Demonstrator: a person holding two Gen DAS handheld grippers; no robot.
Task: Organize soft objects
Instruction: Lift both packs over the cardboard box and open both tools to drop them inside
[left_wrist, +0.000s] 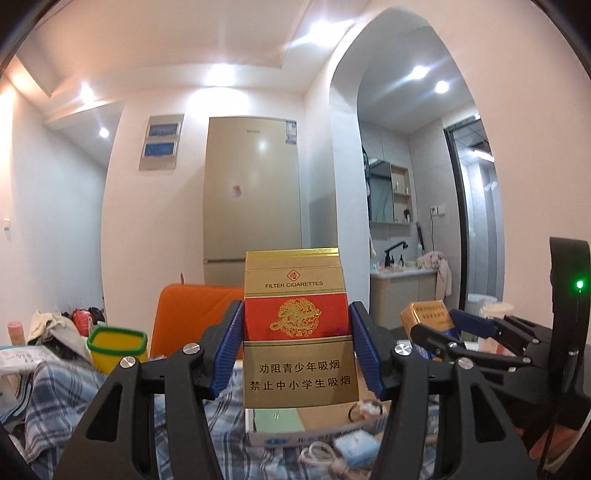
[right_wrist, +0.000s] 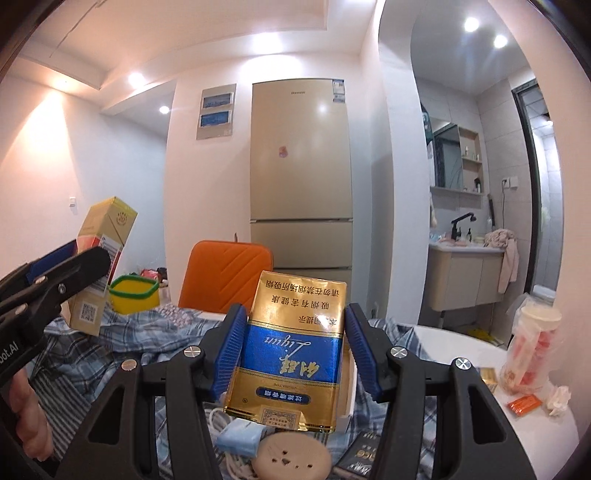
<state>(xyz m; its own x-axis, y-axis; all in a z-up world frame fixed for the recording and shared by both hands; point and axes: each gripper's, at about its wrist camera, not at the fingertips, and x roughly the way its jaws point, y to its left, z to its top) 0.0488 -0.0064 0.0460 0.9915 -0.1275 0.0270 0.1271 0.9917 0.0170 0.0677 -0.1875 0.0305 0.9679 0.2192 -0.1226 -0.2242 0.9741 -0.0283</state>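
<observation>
2 packs aloft, above plaid cloth (left_wrist: 66, 391) | L gripper (left_wrist: 296, 345) clamped on red/gold pack (left_wrist: 297, 332) | R gripper (right_wrist: 291, 345) clamped on blue/gold pack (right_wrist: 291, 347) | light, crushable, glossy: hold by narrow sides, mid-height, gently

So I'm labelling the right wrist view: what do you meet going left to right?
Left gripper with gold-red pack → yellow bin → orange case → blue-gold pack → clear bottle.
</observation>
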